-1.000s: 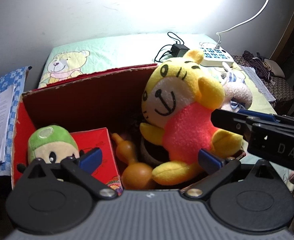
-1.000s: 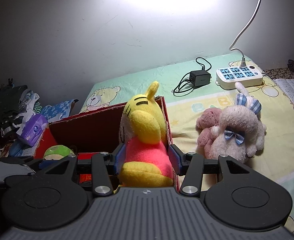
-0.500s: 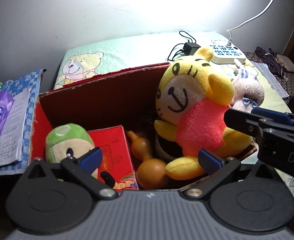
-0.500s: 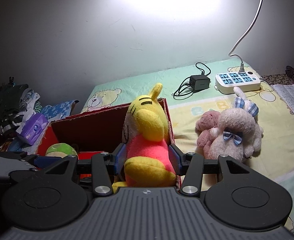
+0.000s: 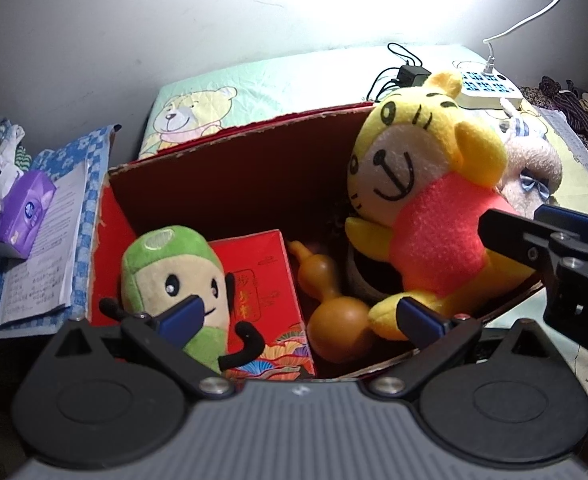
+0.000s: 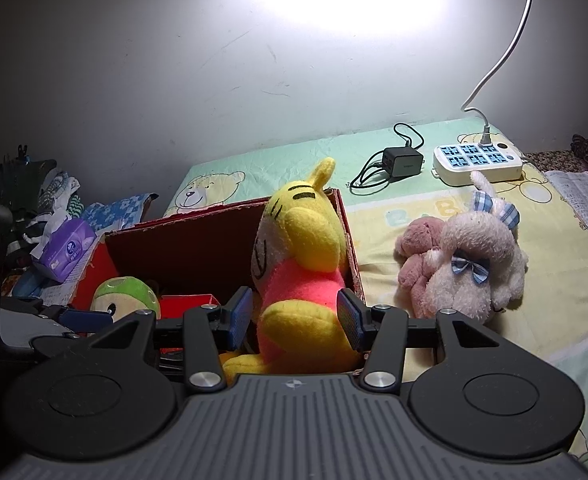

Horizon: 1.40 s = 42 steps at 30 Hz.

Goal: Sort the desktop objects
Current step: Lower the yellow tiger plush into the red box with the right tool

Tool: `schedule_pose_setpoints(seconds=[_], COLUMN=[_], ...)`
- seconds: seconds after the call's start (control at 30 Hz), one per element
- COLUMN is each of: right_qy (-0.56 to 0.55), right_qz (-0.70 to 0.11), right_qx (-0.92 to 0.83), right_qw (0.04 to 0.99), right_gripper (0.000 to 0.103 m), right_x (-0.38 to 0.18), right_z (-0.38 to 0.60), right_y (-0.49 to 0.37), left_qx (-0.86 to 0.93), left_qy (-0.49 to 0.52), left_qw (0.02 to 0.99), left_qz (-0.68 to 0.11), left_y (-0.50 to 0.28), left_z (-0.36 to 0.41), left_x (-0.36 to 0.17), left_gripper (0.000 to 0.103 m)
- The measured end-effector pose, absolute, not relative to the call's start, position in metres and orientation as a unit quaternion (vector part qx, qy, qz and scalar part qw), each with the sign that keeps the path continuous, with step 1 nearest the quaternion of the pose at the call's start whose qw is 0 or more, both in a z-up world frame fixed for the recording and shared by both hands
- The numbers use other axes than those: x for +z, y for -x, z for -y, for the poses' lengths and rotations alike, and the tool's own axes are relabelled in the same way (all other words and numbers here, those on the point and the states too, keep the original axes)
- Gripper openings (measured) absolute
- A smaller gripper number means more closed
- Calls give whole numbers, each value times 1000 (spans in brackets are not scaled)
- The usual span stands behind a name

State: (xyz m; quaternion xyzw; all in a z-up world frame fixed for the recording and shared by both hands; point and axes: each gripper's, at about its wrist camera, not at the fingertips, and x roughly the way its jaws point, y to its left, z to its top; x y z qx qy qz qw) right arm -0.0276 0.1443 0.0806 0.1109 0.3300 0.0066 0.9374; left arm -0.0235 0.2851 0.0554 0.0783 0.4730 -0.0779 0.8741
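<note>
Currently right gripper is pinching the soft, light tiger plush round its squashy red belly, at the red box's right end; left gripper is hanging wide open, empty.

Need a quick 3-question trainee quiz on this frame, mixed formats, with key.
1. True or false: the yellow tiger plush lies flat on the bedsheet.
2. Which gripper brackets the tiger? A) left gripper B) right gripper
3. Fill in: the green plush sits in the red ____.

Key: 1 false, it is in the box's right end. 2 B, pads at its sides, contact unclear; the left is open, holding nothing. 3 box.
</note>
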Motion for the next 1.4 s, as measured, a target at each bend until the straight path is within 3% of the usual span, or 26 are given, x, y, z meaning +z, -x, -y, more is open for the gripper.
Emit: schedule_pose_setpoints(seconds=[1.4], right_qy=[-145], right_qz=[-313], right_qx=[75], right_qw=[936], right_gripper=[51], right_x=[74], right_z=[-137], right_y=[52], left_qx=[42], left_qy=[-83], left_qw=[887], left_qz=[-453], left_y=[52], left_z=[-286], left_x=[63], left_gripper=[102])
